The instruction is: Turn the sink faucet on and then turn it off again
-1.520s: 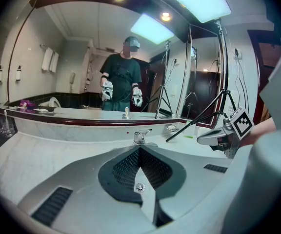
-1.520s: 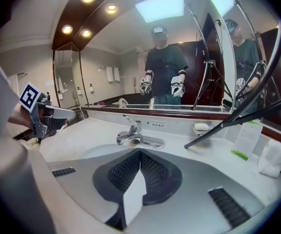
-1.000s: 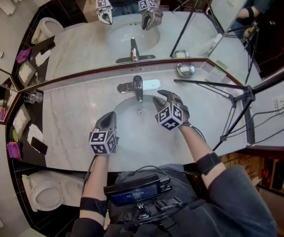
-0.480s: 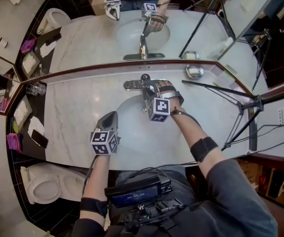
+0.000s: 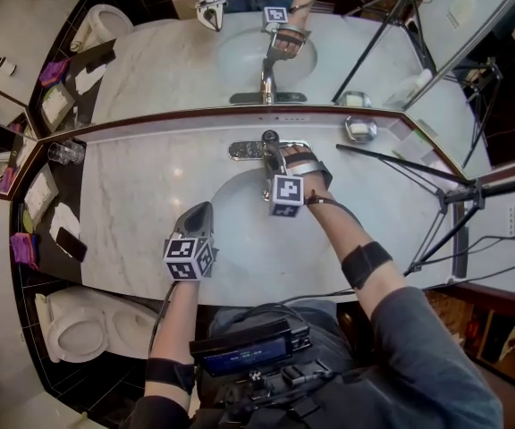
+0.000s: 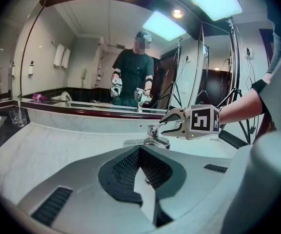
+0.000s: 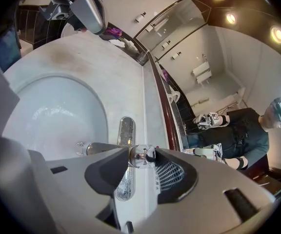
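Closing our right gripper (image 7: 141, 155) on the chrome lever handle (image 6: 152, 129) of the sink faucet (image 5: 269, 147)

The handle fills the gap between the jaws, which have just been closing, and both pads touch it. The faucet stands behind the white oval basin (image 7: 48, 116), on the grey marble counter (image 5: 141, 204). Our left gripper (image 6: 140, 149), jaws pressed together and empty, hangs at the basin's near-left edge.

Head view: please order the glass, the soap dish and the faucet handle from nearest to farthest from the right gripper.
1. The faucet handle: between the jaws of the right gripper, which have just been closing.
2. The soap dish: on the counter, to the gripper's right.
3. The glass: at the counter's far left end.
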Motion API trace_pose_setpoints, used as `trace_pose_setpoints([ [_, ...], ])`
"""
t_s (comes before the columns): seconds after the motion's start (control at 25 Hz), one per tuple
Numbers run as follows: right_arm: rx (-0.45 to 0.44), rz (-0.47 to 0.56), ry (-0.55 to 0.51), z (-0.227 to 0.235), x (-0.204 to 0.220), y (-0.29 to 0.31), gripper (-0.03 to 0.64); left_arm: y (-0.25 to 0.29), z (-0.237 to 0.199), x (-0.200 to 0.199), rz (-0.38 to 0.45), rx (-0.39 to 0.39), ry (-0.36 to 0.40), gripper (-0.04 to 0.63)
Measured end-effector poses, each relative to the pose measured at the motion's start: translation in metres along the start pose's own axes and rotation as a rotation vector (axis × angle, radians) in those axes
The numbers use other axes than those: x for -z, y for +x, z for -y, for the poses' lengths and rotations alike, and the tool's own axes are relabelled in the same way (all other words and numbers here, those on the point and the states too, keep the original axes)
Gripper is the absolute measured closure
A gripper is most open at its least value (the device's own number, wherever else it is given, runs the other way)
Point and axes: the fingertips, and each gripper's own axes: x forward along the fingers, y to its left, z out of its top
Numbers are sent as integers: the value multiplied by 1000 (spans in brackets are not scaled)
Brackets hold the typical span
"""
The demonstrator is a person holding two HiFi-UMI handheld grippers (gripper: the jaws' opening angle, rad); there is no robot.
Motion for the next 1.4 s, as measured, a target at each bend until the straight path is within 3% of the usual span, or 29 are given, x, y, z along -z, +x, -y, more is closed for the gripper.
trace_pose_setpoints([
  [0.6,38,-25,-34,-25,2,1,453,9,9,-2,2,20,1,595],
  [0.84,32,-29,-36,-36,3,1,488,8,8,0,-3,17,-2,595],
  [1.4,35,-39,-48,-35,1,-1,486,4,7,3,-3,12,-3,595],
])
